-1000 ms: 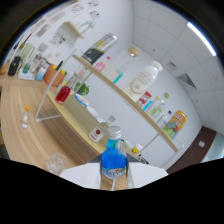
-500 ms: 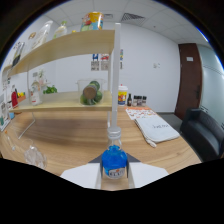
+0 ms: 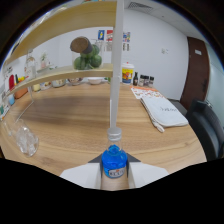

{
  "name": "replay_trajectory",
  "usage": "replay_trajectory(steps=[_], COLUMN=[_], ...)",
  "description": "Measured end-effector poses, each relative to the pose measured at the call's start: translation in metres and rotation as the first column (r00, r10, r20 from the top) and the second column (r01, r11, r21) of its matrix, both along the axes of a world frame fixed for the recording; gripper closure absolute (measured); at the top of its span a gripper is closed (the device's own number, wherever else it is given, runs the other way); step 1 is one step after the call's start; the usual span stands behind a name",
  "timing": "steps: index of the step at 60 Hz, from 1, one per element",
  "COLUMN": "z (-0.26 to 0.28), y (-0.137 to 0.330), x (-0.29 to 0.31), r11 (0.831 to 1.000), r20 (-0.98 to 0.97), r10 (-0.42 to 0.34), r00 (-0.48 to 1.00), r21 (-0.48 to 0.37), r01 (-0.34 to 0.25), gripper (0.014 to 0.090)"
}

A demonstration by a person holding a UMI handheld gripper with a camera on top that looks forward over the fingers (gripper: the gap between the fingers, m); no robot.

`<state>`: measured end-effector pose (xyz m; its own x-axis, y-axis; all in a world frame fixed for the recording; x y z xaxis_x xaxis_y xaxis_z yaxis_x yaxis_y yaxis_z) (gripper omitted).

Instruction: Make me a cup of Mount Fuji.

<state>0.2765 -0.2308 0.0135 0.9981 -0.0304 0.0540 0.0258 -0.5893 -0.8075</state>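
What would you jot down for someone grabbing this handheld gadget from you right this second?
Tongs: shut on the blue bottle, cap on, held upright above the wooden table.
Things: clear glasses stand on the table off to one side, apart from the bottle; a white cloth bag lies further across. Shelves beyond hold more bottles and jars.
Done: bottle picked up.
Left: nothing is poured yet as far as I can see; bring the bottle to a glass, open it, pour.

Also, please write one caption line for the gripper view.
Gripper shut on a blue bottle above a wooden table.
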Motion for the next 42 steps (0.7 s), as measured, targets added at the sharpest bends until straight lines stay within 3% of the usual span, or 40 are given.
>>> replay_trajectory(steps=[7,12,14,19,24,31,42], z=[-0.002,-0.001,-0.001,0.012,0.04,0.089,0.136], y=[-0.006,-0.011,-0.014,-0.021,-0.028,-0.035,-0.047], x=[0.002,0.006,0.009,0.009,0.007,-0.013,-0.083], r11=[1.0,0.999,0.998,0.997,0.993,0.985,0.982], r20=[-0.009,-0.008,0.007,0.036,0.037,0.028,-0.026], r10=[-0.027,-0.053,-0.06,-0.076,-0.11,-0.126,-0.085], r00=[1.0,0.999,0.998,0.996,0.993,0.992,0.996], r21=[-0.007,-0.007,-0.011,0.004,0.052,0.122,0.165], r01=[0.027,0.052,0.06,0.076,0.108,0.121,0.088], gripper=[0.0662,0.0607,0.0548,0.0299,0.0207,0.0194,0.0197])
